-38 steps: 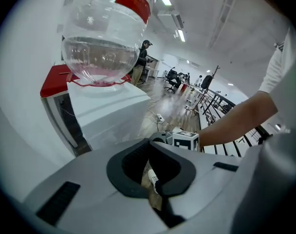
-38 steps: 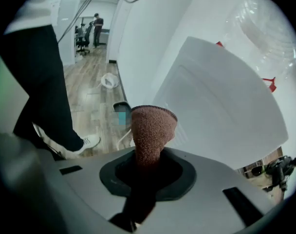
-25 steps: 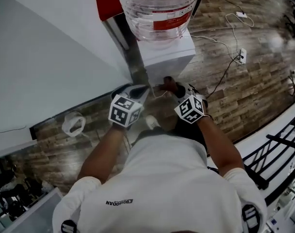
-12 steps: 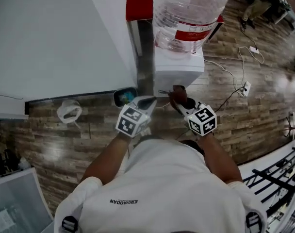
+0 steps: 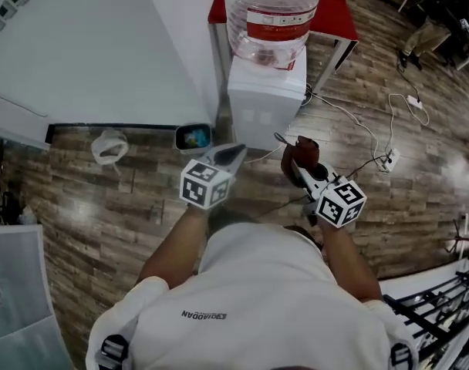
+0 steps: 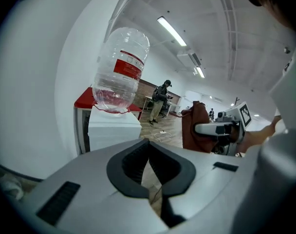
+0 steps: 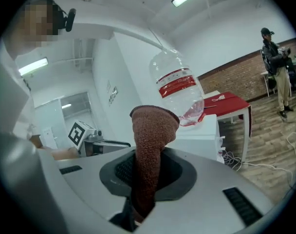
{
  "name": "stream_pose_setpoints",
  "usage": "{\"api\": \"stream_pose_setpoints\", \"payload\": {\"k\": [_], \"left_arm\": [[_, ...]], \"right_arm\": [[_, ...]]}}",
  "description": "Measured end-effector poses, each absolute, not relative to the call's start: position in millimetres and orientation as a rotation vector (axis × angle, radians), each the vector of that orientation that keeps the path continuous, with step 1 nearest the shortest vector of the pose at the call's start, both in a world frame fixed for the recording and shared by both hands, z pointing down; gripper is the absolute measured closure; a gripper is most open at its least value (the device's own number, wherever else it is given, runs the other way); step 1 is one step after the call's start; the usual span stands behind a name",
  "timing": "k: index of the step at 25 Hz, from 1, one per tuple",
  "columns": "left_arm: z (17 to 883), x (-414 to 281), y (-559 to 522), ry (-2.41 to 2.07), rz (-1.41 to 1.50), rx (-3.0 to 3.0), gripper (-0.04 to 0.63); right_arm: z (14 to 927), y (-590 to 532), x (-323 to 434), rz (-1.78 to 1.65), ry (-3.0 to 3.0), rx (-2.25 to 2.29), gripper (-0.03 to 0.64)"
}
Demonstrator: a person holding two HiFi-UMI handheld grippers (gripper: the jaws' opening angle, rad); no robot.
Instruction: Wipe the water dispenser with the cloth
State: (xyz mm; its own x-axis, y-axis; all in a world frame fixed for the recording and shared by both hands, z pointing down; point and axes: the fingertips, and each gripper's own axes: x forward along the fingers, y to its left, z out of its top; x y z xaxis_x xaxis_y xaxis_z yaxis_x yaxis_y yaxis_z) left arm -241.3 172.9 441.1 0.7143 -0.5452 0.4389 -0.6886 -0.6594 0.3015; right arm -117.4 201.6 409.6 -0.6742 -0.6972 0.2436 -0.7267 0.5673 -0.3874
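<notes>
Right gripper [image 7: 145, 191] pinches the brown knitted cloth [image 7: 150, 135] at its lower end; it looks soft, light and floppy for the white boxy water dispenser [image 5: 265, 102]; left gripper [image 6: 149, 152] closed, empty.

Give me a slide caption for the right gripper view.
Right gripper clamps a brown cloth, facing the white water dispenser and its clear bottle.

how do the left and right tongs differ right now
Right tongs grip the brown cloth, which sticks up past them; left tongs hold nothing. Left tongs' tips meet, while the cloth keeps the right tongs' tips from meeting. Both point toward the water dispenser.
</notes>
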Motion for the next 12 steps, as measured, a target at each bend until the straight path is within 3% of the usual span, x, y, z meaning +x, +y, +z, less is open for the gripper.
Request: {"api": "stream_pose_setpoints", "payload": {"k": [6, 12], "left_arm": [[446, -222, 231, -1.019, 0.432, 2.402, 0.606], [438, -240, 261, -1.03, 0.479, 2.394, 0.606]], "right_arm": [[425, 250, -76, 0.865, -2.72, 1.212, 0.561], [419, 279, -87, 0.787, -2.703, 1.221, 0.561]]}}
